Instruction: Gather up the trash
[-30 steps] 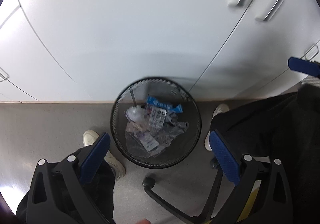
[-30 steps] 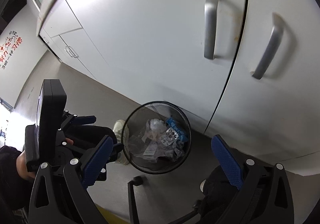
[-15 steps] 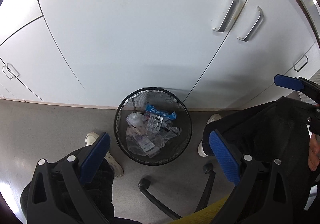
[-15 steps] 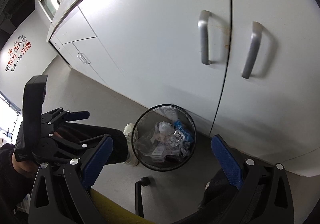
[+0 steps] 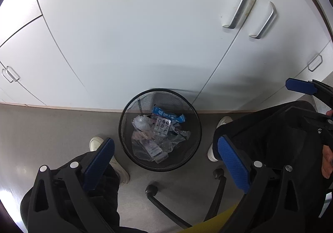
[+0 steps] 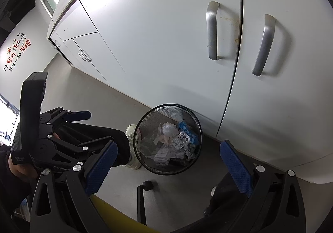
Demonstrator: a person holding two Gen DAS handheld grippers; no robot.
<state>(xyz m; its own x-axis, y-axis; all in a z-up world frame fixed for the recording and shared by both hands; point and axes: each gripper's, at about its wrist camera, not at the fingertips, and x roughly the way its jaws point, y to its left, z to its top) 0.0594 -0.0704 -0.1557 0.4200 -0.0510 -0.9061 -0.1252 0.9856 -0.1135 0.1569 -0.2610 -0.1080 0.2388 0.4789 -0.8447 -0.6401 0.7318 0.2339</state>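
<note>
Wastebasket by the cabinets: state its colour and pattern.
Black wire mesh wastebasket, see-through weave with a solid rim; clearest in the left wrist view.

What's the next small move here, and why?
Probably lift both tools up and away to look for more trash. The left tool and right tool are both open and hold nothing, hovering above the mesh bin, which already contains a blister pack, a blue wrapper and clear plastic. No loose trash shows on the floor.

Black wire-mesh bin (image 5: 133, 112) holds crinkled clear plastic (image 5: 166, 145) beside smooth white cabinet doors (image 5: 129, 30).
</note>
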